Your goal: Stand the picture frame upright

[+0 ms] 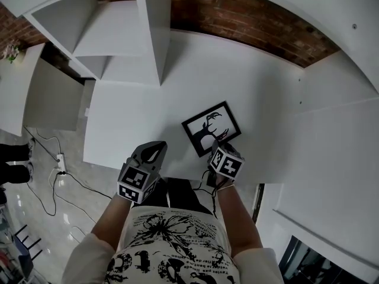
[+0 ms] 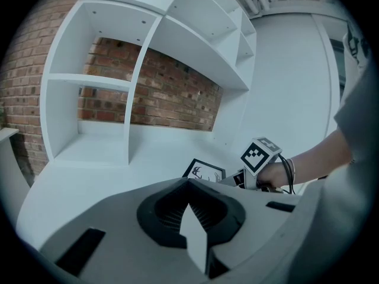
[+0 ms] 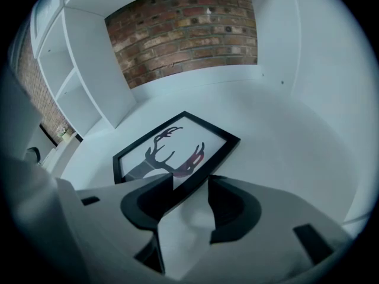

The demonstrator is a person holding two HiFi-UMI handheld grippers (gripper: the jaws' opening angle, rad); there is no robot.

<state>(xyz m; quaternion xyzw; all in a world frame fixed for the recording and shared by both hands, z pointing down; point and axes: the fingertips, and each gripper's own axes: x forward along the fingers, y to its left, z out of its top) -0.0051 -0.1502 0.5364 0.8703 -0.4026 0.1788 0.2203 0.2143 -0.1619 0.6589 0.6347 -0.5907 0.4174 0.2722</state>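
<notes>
A black picture frame [image 1: 211, 127] with a deer print lies flat on the white desk [image 1: 136, 117], also seen in the right gripper view [image 3: 177, 147] and small in the left gripper view [image 2: 204, 171]. My right gripper [image 1: 214, 149] points steeply down at the frame's near edge, its jaws open [image 3: 190, 185]. The left jaw overlaps that edge and nothing is pressed between the pads. My left gripper [image 1: 155, 149] hovers over the desk's front edge to the left of the frame, shut and empty [image 2: 192, 215].
White shelf compartments [image 1: 112, 34] with an upright divider [image 1: 155, 28] stand at the back left, against a brick wall [image 1: 249, 22]. A white side panel [image 1: 337, 135] closes the right. Left of the desk, cables and a power strip [image 1: 60, 161] lie on the floor.
</notes>
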